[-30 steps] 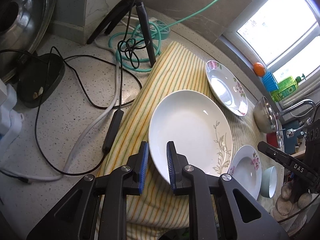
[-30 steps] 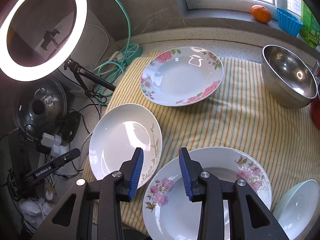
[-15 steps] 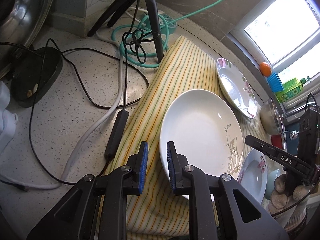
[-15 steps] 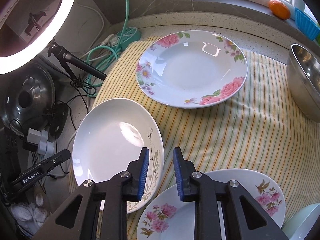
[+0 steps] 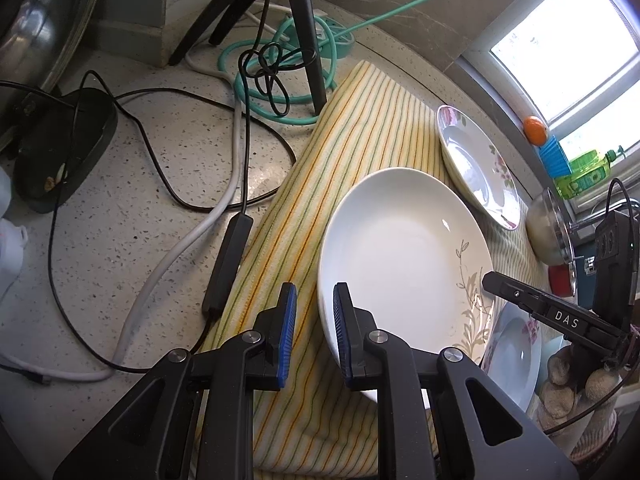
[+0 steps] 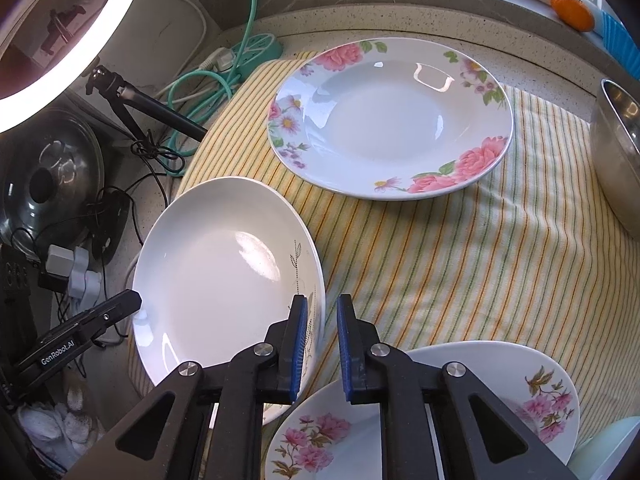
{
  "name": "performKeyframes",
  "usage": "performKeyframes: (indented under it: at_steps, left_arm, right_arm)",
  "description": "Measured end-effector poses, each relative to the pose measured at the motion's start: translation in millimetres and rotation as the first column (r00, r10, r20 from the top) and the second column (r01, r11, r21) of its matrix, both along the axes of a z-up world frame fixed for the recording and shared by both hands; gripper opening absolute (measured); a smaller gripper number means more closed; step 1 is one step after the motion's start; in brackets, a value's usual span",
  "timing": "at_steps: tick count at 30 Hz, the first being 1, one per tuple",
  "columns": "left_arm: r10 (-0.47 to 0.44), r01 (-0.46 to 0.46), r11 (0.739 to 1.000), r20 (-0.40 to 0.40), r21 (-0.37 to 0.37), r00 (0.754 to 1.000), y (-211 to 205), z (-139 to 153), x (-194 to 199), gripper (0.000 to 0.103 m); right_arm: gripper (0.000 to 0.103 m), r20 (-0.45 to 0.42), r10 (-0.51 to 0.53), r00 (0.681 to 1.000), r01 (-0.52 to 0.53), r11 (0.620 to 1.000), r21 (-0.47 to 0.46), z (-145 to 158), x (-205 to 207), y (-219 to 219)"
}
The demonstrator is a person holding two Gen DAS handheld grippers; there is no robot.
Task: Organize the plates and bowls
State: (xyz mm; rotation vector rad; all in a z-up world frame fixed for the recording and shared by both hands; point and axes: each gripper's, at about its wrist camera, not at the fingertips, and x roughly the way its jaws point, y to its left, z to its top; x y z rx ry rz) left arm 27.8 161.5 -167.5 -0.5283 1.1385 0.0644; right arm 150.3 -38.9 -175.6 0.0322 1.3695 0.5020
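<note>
A white plate with a leaf motif [image 5: 400,256] [image 6: 224,272] lies on the striped cloth [image 5: 360,128] [image 6: 460,248]. My left gripper [image 5: 314,312] is open, its jaws straddling the plate's near-left rim. My right gripper [image 6: 320,328] is open, its jaws straddling the plate's right rim. A pink-flowered plate [image 6: 392,116] [image 5: 476,164] lies at the far side. Another flowered plate [image 6: 432,412] [image 5: 516,352] lies under my right gripper. A pale green bowl [image 6: 612,448] sits at the bottom right.
A steel bowl [image 6: 616,152] [image 5: 552,232] stands at the cloth's right edge. A tripod [image 5: 296,20], green hose [image 5: 280,68] and black cables [image 5: 160,168] lie left of the cloth. A pot lid [image 6: 44,176] leans at the left. An orange [image 6: 570,10] sits on the sill.
Both grippers moved in on the white leaf plate from opposite sides. The right gripper's jaws narrowed and shifted left from the flowered plate to the white plate's rim.
</note>
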Motion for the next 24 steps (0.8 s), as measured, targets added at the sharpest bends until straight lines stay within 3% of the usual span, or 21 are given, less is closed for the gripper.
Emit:
performKeyframes:
  at_steps: [6,9,24]
  left_arm:
    - [-0.005,0.005,1.000,0.000,-0.003,1.000,-1.2,-2.4,2.9,0.016]
    - [-0.009,0.009,1.000,0.003,-0.004,1.000,-3.5,-2.8,4.6,0.011]
    - [-0.024,0.024,1.000,0.024,0.007,0.999,-4.4,-0.5,7.9,0.007]
  right_arm:
    - [0.007,-0.020,-0.006,1.000,0.006,1.000,0.012,-2.8,1.5,-2.1]
    - [0.004,-0.026,0.001,1.000,-0.001,1.000,0.012,-3.2,1.2,-0.6]
    - [0.005,-0.041,-0.017,0.999,0.017,1.000,0.007,-3.7,1.6,-0.1]
